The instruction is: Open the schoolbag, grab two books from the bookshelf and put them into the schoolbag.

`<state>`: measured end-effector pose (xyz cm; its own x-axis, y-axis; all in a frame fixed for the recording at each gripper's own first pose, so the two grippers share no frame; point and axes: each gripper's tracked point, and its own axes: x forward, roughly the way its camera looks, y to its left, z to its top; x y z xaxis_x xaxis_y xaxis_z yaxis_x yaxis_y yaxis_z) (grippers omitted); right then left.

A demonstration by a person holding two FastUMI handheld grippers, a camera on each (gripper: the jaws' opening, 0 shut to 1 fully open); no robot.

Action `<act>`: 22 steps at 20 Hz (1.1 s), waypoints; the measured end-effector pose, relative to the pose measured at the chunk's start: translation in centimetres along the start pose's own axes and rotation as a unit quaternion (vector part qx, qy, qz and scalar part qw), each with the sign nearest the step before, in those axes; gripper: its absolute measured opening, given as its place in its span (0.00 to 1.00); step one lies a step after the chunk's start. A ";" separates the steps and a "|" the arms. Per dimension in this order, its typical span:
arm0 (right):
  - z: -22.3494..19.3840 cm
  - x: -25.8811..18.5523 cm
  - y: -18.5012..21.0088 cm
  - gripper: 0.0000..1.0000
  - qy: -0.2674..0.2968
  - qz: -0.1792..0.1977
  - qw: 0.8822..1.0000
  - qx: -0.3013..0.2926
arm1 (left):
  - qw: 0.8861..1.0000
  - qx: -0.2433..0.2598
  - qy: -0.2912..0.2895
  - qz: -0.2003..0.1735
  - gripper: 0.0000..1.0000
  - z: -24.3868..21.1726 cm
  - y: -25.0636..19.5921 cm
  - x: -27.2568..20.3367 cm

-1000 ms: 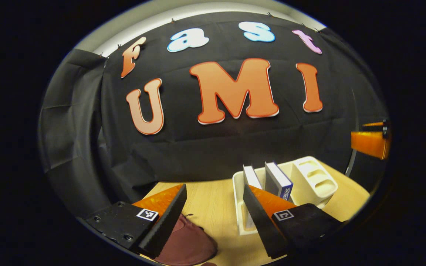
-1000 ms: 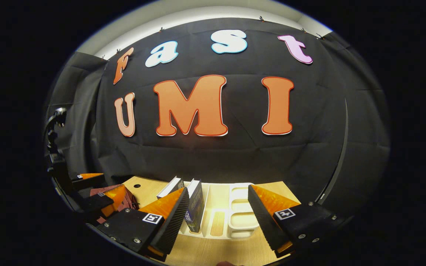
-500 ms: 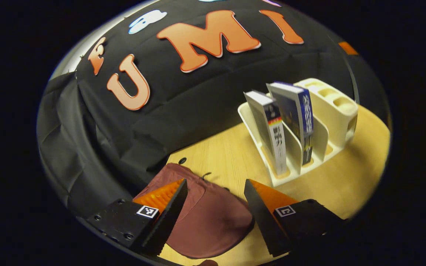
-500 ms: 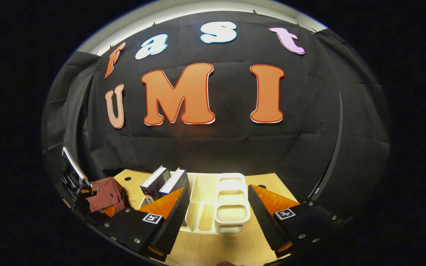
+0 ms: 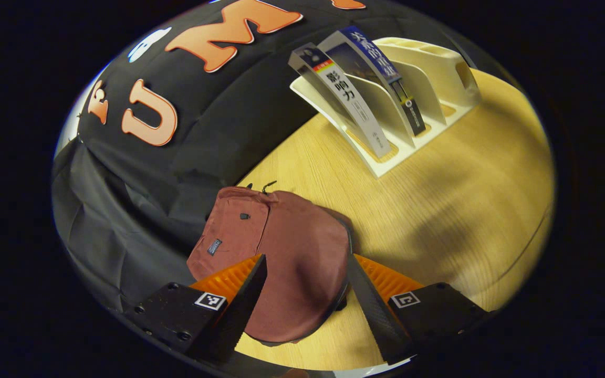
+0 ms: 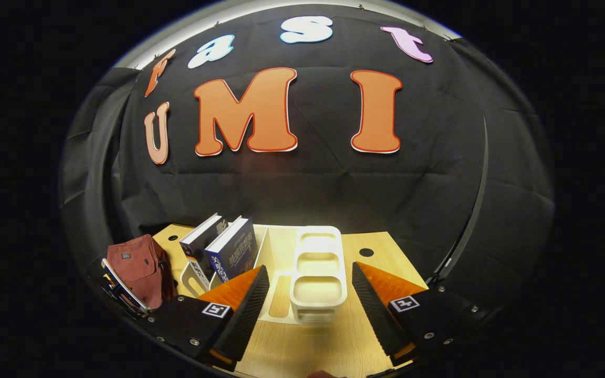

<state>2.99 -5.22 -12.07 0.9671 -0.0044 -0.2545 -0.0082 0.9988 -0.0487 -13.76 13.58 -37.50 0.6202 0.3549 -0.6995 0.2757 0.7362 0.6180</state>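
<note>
My left gripper has tipped down since a second ago; the maroon schoolbag now lies closed between its spread jaws, long axis running away toward the desk's back edge. My right gripper, jaws spread, faces the bookshelf.

Wooden table with maroon schoolbag, cream bookshelf.
</note>
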 end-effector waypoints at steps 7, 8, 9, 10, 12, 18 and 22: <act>-0.3 1.1 0.9 0.94 0.002 0.018 1.000 -0.009 | 0.997 0.034 0.030 0.064 0.97 -2.5 2.3 1.5; -0.2 1.2 0.8 0.94 0.002 0.018 1.000 -0.009 | 0.997 0.031 0.033 0.062 0.97 -2.4 2.7 1.4; -0.1 1.3 0.5 0.94 0.001 0.018 1.000 -0.008 | 0.997 0.029 0.031 0.068 0.96 -2.0 3.1 1.3; -0.1 1.2 0.4 0.94 0.001 0.015 1.000 -0.007 | 0.996 0.040 0.025 0.080 0.95 -1.3 4.1 1.0; -0.2 1.1 -0.3 0.94 0.002 0.011 1.000 -0.002 | 0.993 0.061 -0.001 0.102 0.85 1.0 5.9 0.3; 0.1 1.0 -2.6 0.94 -0.003 -0.009 1.000 0.013 | 0.995 0.040 0.029 0.086 0.65 0.7 8.4 4.8; 0.1 0.6 -4.1 0.94 -0.004 -0.019 1.000 0.019 | 0.998 0.024 0.049 0.044 0.41 0.9 8.8 6.5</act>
<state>3.59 -9.29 -11.88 0.9684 -0.0424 -0.2457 0.0383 0.9990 -0.0216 -6.69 21.84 -36.30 0.5701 0.4725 -0.6721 0.2595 0.6727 0.6929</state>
